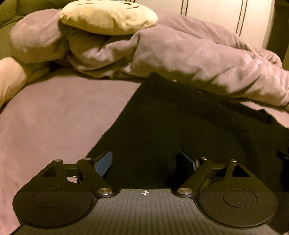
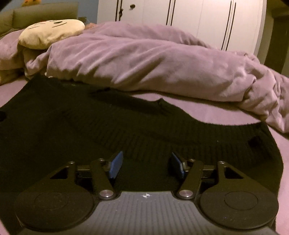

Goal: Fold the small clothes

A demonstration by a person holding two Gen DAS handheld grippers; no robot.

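Black ribbed knit fills the lower right of the left wrist view: a dark garment [image 1: 162, 130] lies flat on the mauve bed sheet [image 1: 54, 117], its left edge running diagonally up from the gripper toward the bedding behind. The left gripper [image 1: 144, 162] hangs over the near part of the fabric with its jaws spread wide; the blue pads [image 1: 103, 162] stand apart with only flat cloth under the gap, nothing pinched. The left pad sits right at the garment's left edge. Behind, a crumpled mauve duvet [image 1: 189, 54] is heaped across the bed, its front fold overlapping the garment's far edge, and a cream round cushion [image 1: 108, 16] with dark stitched marks rests on top of it. White wardrobe doors [image 1: 225, 14] stand at the back.

In the right wrist view, the same garment [image 2: 90, 126] spreads from the left edge to the right, a ribbed band curving along its far side with a small notch in that edge. The right gripper [image 2: 146, 165] is over the cloth just below the band, jaws parted, less widely than the left, with the pads [image 2: 115, 165] clear of each other and gripping nothing. The duvet [image 2: 144, 59] lies beyond a strip of bare sheet [image 2: 207, 112], the cushion [image 2: 50, 33] at upper left, and the wardrobe [image 2: 198, 18] behind.
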